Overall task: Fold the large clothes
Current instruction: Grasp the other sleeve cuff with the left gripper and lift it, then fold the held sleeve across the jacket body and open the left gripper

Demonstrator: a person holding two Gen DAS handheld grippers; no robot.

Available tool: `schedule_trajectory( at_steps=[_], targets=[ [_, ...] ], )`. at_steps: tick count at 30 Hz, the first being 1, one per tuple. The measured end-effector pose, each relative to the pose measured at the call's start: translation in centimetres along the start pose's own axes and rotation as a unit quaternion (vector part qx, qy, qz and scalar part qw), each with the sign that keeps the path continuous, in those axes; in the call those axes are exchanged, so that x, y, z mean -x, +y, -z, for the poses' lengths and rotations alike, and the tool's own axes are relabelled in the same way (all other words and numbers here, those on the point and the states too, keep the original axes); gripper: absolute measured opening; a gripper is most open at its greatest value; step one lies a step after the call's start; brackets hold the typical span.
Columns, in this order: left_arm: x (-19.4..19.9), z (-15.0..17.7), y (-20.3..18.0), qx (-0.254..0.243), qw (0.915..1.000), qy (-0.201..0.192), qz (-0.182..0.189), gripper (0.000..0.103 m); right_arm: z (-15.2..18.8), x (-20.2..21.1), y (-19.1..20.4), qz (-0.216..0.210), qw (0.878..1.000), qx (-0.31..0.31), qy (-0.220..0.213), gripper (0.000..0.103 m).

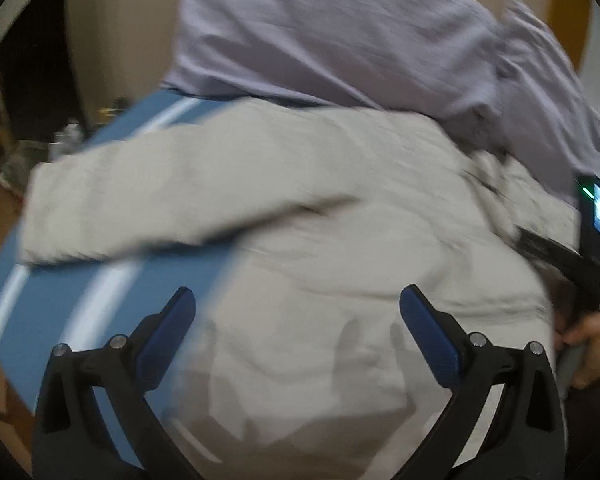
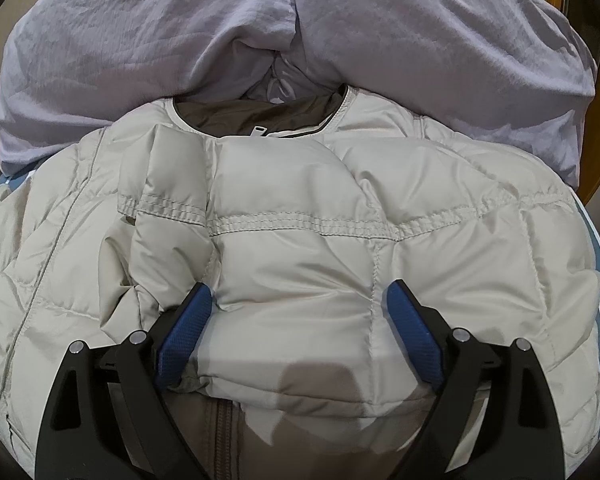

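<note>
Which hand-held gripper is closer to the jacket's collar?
Right. The right hand-held gripper faces the collar over the jacket's chest; the left hand-held gripper hangs over its body farther away.

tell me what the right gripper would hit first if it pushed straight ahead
Most likely the puffy cream quilted jacket: the open right gripper straddles a folded panel of it. The crumpled lilac garment lies beyond.

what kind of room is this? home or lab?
Probably a home, likely a bedroom or living space: a beige puffer jacket and lavender garment lie on a blue, white-striped surface, with a dark doorway and floor clutter behind.
</note>
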State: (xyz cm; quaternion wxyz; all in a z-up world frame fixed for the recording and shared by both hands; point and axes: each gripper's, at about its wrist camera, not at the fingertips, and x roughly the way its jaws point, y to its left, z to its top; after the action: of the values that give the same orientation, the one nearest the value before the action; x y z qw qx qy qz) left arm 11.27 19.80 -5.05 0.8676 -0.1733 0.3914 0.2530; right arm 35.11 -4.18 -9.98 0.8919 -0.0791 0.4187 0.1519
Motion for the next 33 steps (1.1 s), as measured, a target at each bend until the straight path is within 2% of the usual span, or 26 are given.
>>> schedule_trajectory(
  at_steps=[6, 11, 15, 18, 22, 27, 30, 33],
  targets=[
    [-0.9, -2.4, 10.3, 0.056, 0.997, 0.007, -0.054, 0.101, 0.1, 0.0, -0.1, -0.004, 1.0, -0.006, -0.001, 0.092],
    [-1.8, -4.0, 18.6, 0.123, 0.9861, 0.022, -0.109, 0.101, 0.1, 0.0, -0.1, -0.005, 1.0, -0.008, -0.001, 0.092],
    [-2.0, -4.7, 22.5, 0.161, 0.9812, 0.02, -0.105, 0.101, 0.1, 0.0, -0.1, -0.005, 1.0, -0.008, -0.001, 0.092],
    [-2.5, -4.7, 23.6, 0.167, 0.9793, 0.029, -0.11, 0.1, 0.1, 0.0, -0.1, -0.005, 1.0, -0.008, -0.001, 0.092],
    [-3.6, -4.1, 23.9, 0.182, 0.9772, 0.049, -0.097, 0.085, 0.1, 0.0, -0.1, -0.005, 1.0, -0.008, -0.001, 0.092],
    [-3.9, -3.8, 23.8, 0.196, 0.9748, 0.042, -0.099, 0.082, 0.1, 0.0, -0.1, -0.006, 1.0, -0.008, -0.001, 0.092],
    [-3.8, -3.9, 23.5, 0.202, 0.9739, 0.035, -0.098, 0.07, 0.1, 0.0, -0.1, -0.006, 1.0, -0.008, -0.001, 0.092],
    [-3.8, -4.1, 23.3, 0.205, 0.9741, 0.032, -0.09, 0.051, 0.1, 0.0, -0.1, -0.007, 1.0, -0.009, -0.001, 0.092]
  ],
)
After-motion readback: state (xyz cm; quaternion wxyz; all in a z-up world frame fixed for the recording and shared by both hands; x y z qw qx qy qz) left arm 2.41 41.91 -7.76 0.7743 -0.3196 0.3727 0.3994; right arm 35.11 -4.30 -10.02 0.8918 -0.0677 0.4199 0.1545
